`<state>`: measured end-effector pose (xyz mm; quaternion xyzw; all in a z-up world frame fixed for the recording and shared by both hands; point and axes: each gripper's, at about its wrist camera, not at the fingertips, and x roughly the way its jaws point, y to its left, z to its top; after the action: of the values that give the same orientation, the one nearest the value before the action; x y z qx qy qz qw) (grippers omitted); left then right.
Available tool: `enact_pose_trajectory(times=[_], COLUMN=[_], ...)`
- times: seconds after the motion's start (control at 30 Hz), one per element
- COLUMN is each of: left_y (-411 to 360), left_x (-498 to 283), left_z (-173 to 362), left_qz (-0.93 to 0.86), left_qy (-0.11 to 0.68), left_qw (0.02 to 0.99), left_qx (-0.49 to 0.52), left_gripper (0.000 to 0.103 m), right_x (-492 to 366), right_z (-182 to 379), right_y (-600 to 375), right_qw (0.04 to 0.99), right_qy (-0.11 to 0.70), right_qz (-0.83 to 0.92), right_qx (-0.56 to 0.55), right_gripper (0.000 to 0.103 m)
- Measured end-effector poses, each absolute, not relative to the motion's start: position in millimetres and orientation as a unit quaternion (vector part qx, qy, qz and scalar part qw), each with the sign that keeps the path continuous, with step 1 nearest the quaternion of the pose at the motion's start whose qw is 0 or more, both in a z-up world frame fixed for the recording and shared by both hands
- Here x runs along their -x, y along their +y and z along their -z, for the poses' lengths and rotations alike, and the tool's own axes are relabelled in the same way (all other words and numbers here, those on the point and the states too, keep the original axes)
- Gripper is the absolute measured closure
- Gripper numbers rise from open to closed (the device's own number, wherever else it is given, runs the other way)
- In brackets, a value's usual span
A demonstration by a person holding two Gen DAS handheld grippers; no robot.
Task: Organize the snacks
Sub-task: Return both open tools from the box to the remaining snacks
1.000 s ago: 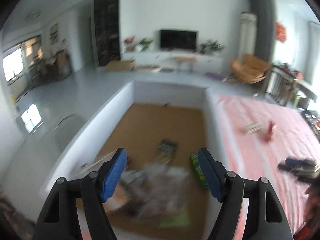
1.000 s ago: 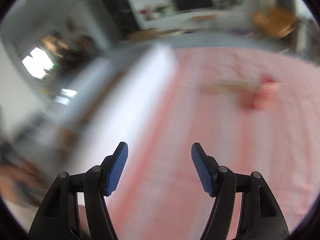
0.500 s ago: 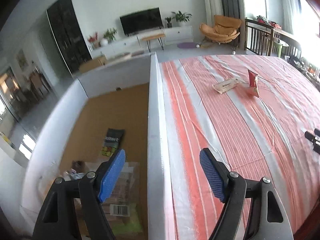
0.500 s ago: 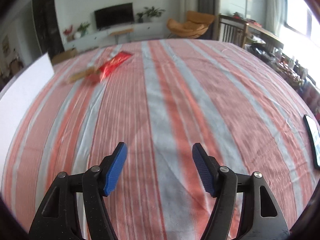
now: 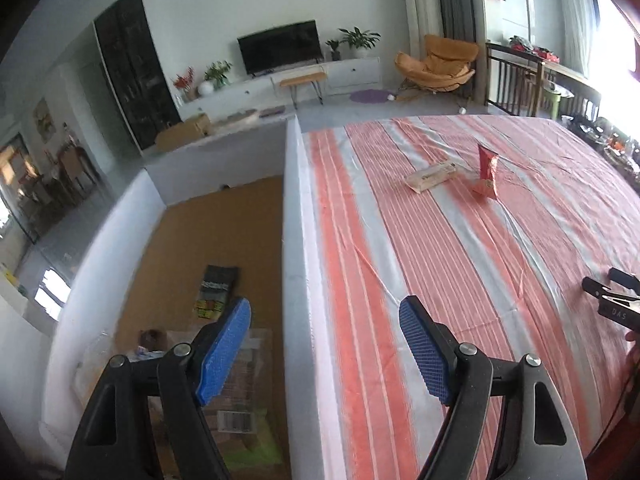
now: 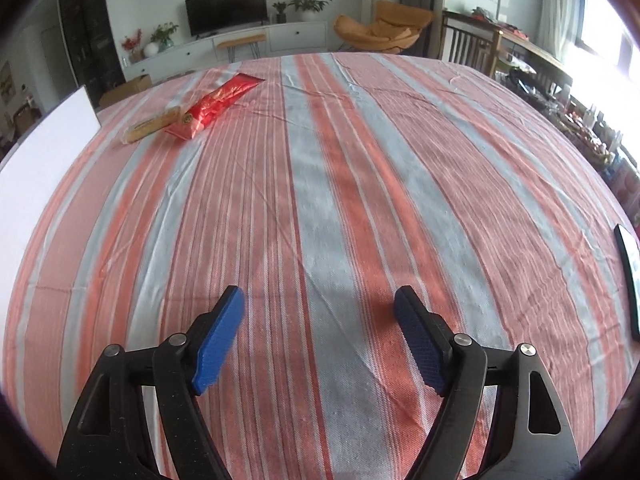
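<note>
A red snack packet and a long tan biscuit pack lie side by side far out on the striped tablecloth. My left gripper hovers open over the white wall of a big box, nothing between its fingers. Inside the box lie a dark snack bag and several clear-wrapped packs. My right gripper hangs over bare cloth with its jaws opening and empty; part of it shows at the right edge of the left wrist view as the right gripper.
The box has a brown cardboard floor and white walls, standing left of the table. A dark tablet lies at the cloth's right edge. Behind are a TV, an orange chair and a cluttered wooden rack.
The left gripper swung from over the box's contents to its right wall. The right gripper swung right from the box wall to the open cloth and its jaws widened.
</note>
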<state>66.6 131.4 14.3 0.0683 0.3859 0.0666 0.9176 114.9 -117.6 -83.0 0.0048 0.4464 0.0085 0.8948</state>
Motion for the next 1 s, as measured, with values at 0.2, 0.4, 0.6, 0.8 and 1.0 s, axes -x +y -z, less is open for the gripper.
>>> enact_pose_trajectory(times=[0.2, 0.4, 0.6, 0.8, 1.0], left_y=[74, 19, -9, -11, -1], left_x=[-39, -54, -91, -126, -147], left_z=[-60, -46, 23, 70, 94], left_qz=[-0.045, 0.107, 0.133, 0.109, 0.101], left_qy=[0.286, 0.349, 0.433, 0.445, 0.457], left_qw=[0.945, 0.928, 0.890, 0.886, 0.883], left_qx=[-0.149, -0.067, -0.041, -0.070, -0.040], left_gripper=[0.007, 0.000, 0.000, 0.000, 0.000], right_x=[-110, -105, -110, -113, -112], right_z=[80, 74, 81, 84, 85], right_y=[-122, -133, -150, -142, -141], right_qw=[0.900, 0.907, 0.896, 0.892, 0.892], right_qy=[0.437, 0.419, 0.438, 0.448, 0.449], right_qz=[0.009, 0.043, 0.044, 0.043, 0.041], right_qx=[-0.009, -0.014, -0.055, -0.031, -0.027], right_gripper=[0.021, 0.021, 0.020, 0.014, 0.012])
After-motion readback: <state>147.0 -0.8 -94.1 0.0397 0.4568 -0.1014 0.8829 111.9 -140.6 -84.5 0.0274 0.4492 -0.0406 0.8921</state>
